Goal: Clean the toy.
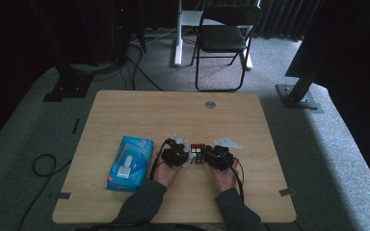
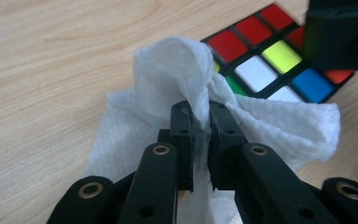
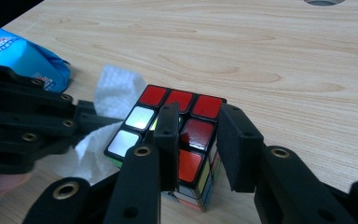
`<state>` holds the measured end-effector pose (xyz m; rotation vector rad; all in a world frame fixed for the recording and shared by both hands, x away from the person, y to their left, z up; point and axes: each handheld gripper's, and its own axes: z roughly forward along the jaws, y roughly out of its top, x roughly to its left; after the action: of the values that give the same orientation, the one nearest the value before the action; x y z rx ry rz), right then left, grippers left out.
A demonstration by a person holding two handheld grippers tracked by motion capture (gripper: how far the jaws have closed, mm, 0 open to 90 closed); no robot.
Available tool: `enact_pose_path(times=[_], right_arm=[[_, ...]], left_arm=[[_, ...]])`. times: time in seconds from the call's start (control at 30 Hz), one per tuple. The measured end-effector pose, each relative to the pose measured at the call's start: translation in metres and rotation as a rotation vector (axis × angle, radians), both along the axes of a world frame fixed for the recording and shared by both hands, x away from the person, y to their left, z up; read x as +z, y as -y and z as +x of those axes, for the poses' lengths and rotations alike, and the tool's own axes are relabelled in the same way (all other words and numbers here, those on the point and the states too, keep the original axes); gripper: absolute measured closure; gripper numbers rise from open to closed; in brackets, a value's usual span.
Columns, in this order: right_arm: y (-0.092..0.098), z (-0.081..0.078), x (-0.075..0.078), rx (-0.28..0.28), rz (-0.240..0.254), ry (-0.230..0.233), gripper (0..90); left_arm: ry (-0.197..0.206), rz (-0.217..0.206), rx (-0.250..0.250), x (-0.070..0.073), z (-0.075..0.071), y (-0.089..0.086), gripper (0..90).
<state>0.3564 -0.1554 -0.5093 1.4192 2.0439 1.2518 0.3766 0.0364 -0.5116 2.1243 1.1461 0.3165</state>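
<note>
In the high view, the puzzle cube (image 1: 198,153) sat on the table (image 1: 139,108), near the middle of its near half, between the left gripper (image 1: 185,155) and the right gripper (image 1: 209,156), with a blue wipe pack (image 1: 130,162) just to the left. The wipe and both grips were too small to judge here. No writing on the pack could be read from this height.

In the left gripper view, the jaws were clenched on a bunched white wet wipe (image 2: 186,84), which pressed against the cube (image 2: 272,60) at its near edge. The pinch took only a fold of cloth, so a hard rub could probably drag the wipe out of the jaws, or let the loose corners snag under the cube.

In the right gripper view, the right gripper (image 3: 196,140) had its jaws clamped on the cube (image 3: 177,121) across one column of tiles. That narrow hold looked risky: sideways pushing from the wipe (image 3: 114,88) might twist a layer or pivot the cube out of the grip. The pack (image 3: 23,58) at far left bore printed characters, too blurred to read.
</note>
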Motion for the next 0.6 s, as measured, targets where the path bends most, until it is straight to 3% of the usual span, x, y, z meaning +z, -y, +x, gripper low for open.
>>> enact_pose_path(times=[0.3, 0.47, 0.6], right_arm=[[0.000, 0.000, 0.000, 0.000, 0.000, 0.001, 69.9], [0.000, 0.000, 0.000, -0.001, 0.001, 0.001, 70.0], [0.000, 0.000, 0.000, -0.001, 0.001, 0.001, 69.9]], left_arm=[[0.026, -0.062, -0.022, 0.013, -0.014, -0.005, 81.0], [0.042, -0.045, -0.052, 0.016, -0.019, -0.001, 80.9], [0.028, -0.053, -0.045, 0.013, -0.017, -0.003, 81.0]])
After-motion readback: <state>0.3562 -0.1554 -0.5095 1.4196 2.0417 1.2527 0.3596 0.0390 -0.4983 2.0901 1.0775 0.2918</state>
